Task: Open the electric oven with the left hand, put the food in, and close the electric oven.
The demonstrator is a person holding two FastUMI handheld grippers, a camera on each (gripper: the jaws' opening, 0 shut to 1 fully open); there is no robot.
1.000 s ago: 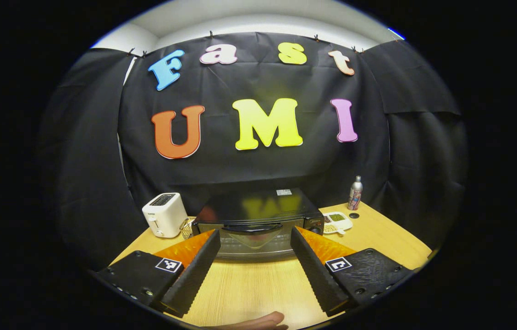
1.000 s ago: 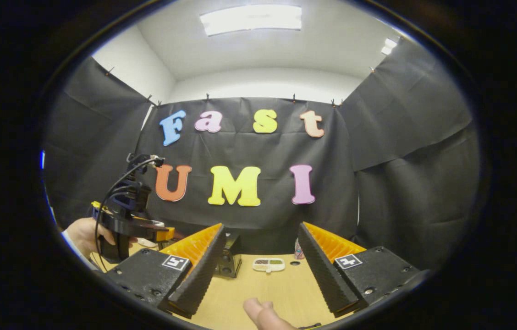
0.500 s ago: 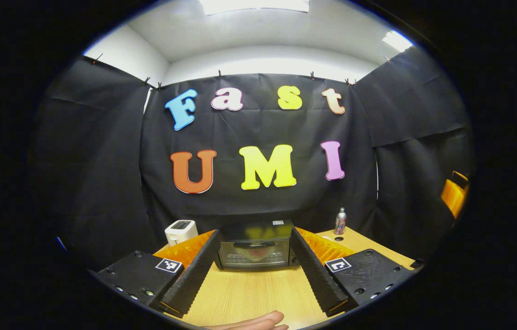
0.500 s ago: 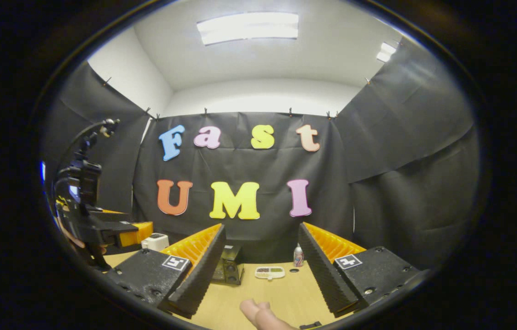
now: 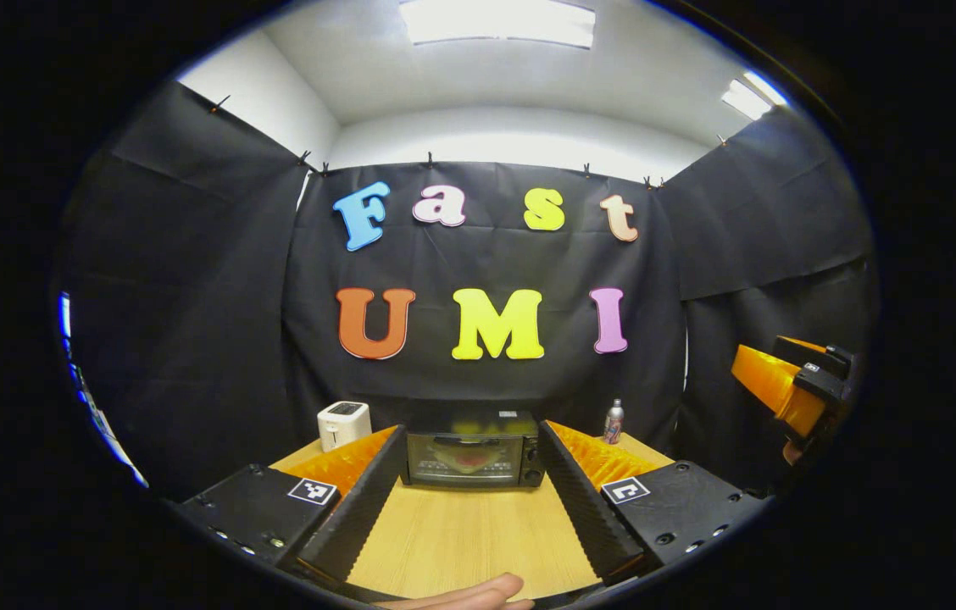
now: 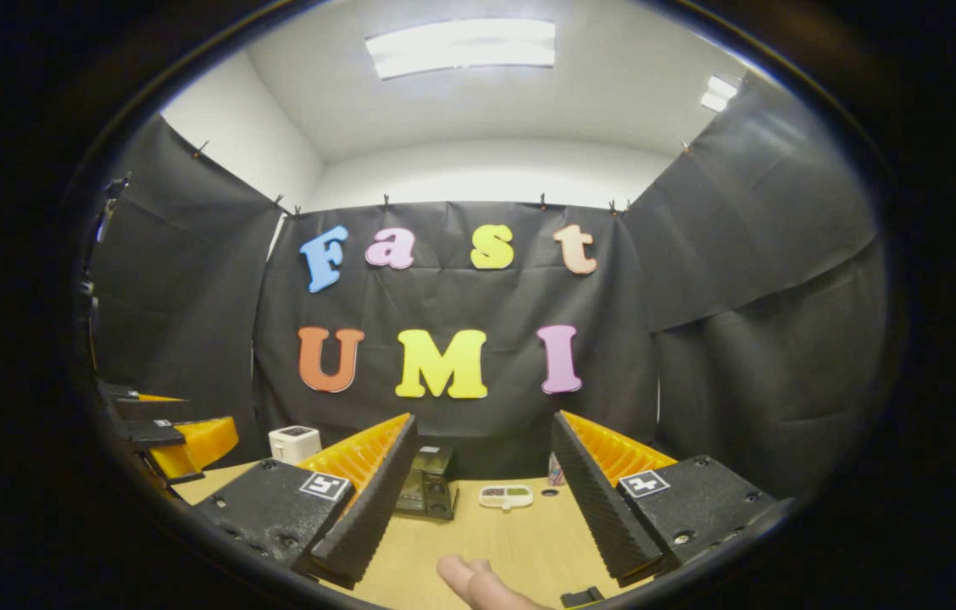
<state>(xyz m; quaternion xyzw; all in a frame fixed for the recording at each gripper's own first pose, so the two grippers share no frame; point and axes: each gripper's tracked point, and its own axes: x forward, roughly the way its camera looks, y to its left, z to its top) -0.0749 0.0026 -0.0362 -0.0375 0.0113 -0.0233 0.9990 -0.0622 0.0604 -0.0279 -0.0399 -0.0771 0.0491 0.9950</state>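
The electric oven [image 5: 473,458] sits at the back of the table [image 5: 469,542] with its door shut, and I can make out something reddish behind the glass, could be the food, could be a reflection, can't say. A white dish [image 6: 506,496] with bits in it lies to the oven's right. My left gripper [image 5: 471,517] is spread wide with nothing in it, lined up on the oven but well back. My right gripper [image 6: 478,517] is wide open and empty too. Honestly this fits either door-not-opened-yet or closed-again-after-loading. If it's the former, I'd need to close in on the door handle; if the latter, I'm done.
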